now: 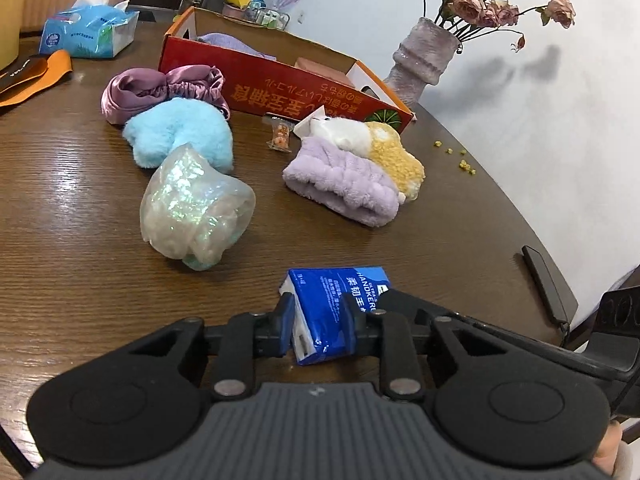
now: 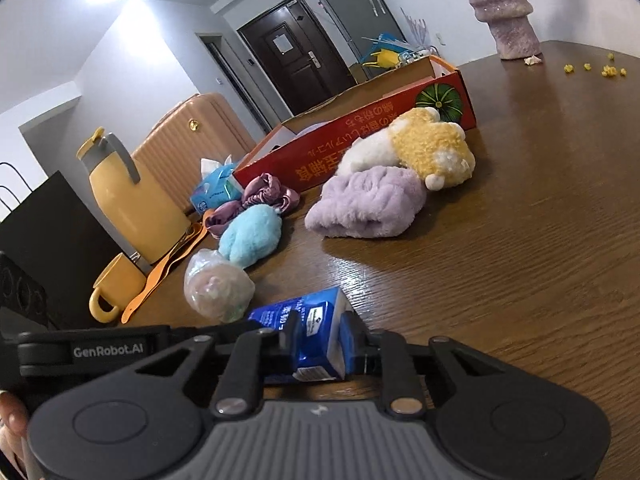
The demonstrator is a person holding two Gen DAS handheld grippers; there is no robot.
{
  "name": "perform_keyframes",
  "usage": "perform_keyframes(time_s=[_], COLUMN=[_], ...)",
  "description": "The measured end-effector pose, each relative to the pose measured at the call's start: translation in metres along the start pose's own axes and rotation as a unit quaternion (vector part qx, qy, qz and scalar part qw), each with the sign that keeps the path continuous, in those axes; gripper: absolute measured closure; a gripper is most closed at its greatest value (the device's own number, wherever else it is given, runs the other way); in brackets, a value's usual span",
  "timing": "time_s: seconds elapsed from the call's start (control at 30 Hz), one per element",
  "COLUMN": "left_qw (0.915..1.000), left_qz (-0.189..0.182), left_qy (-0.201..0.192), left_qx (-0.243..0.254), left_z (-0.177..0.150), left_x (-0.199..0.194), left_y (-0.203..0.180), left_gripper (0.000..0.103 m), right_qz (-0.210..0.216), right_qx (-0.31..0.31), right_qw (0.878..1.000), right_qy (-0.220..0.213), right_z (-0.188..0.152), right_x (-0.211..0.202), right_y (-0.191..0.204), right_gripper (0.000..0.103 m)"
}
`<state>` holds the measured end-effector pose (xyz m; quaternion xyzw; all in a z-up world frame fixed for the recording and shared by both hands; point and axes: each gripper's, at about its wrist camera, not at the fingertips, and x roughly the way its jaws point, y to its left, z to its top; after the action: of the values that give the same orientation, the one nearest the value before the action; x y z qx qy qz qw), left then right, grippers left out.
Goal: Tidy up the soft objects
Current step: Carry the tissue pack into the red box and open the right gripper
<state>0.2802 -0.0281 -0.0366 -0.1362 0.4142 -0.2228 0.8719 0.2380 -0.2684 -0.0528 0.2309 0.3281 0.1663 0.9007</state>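
Left wrist view shows the blue tissue pack (image 1: pixel 336 304) pinched between the left gripper (image 1: pixel 320 324) fingers, low over the wooden table (image 1: pixel 80 280). From the right wrist, the right gripper (image 2: pixel 320 344) is clamped on the same pack (image 2: pixel 308 332), apparently a two-handed hold to steady the squashy packet. Beyond lie an iridescent bag (image 1: pixel 196 208), blue plush (image 1: pixel 180 136), lilac headband (image 1: pixel 344 180) and yellow plush toy (image 1: pixel 396 156), near the red box (image 1: pixel 280 80), the likely destination.
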Motion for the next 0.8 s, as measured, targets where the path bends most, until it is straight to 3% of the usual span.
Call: perform_keyframes(time_s=[0.3, 0.47, 0.63, 0.8], left_qw=[0.9997, 0.9990, 0.9975, 0.9973], left_qz=[0.006, 0.009, -0.011, -0.026], left_qy=[-0.024, -0.040, -0.061, -0.064], left_qx=[0.010, 0.020, 0.035, 0.024], left_z=[0.011, 0.042, 0.135, 0.240], left_x=[-0.012, -0.013, 0.003, 0.061], left_y=[-0.013, -0.026, -0.036, -0.027], left_gripper=[0.083, 0.083, 0.083, 0.083], right_qz=[0.002, 0.003, 0.007, -0.010], right_qx=[-0.019, -0.037, -0.073, -0.082], right_qw=[1.000, 0.999, 0.996, 0.995], right_qy=[-0.008, -0.028, -0.049, -0.062], right_z=[0.010, 0.037, 0.110, 0.224], right_x=[-0.009, -0.013, 0.000, 0.050], right_y=[0.005, 0.011, 0.019, 0.011], right_gripper=[0.088, 0.089, 0.089, 0.089])
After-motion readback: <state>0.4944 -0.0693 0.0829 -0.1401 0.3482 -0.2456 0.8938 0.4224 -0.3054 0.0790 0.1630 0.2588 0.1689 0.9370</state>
